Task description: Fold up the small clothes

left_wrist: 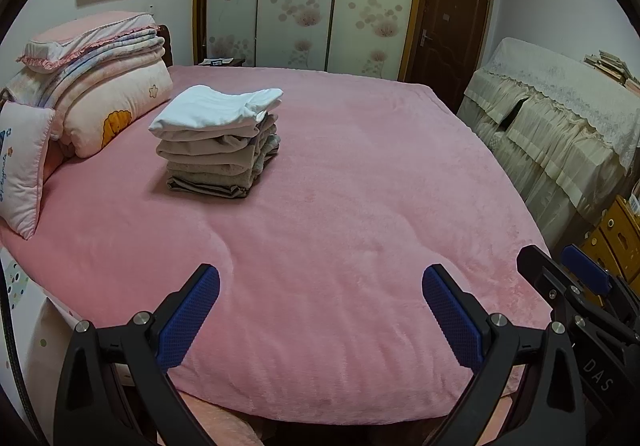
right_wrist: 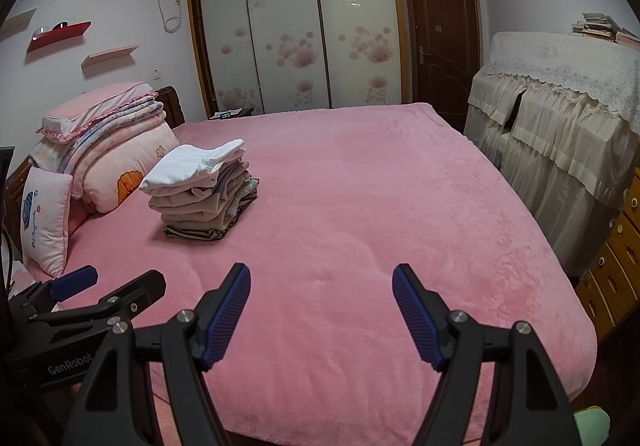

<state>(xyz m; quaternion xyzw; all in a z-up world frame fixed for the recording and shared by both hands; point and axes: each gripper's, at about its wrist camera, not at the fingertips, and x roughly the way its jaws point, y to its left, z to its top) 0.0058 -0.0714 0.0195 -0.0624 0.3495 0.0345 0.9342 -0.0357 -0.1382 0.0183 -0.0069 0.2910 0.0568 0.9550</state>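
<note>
We see the left gripper [left_wrist: 320, 310] and right gripper [right_wrist: 322, 310] side by side at the near bed edge, fingers spread, holding nothing. The folded clothes stack [left_wrist: 218, 141] sits far off on the pink bed [left_wrist: 360, 185], near the pillows [left_wrist: 100, 85].

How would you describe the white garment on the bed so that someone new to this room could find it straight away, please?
Start at the pink bed and look toward the bedding piled at its head. Beside that pile stands a small stack of folded clothes, and the white garment is its top layer. Everything under it is beige or grey; it alone is bright white.
</note>
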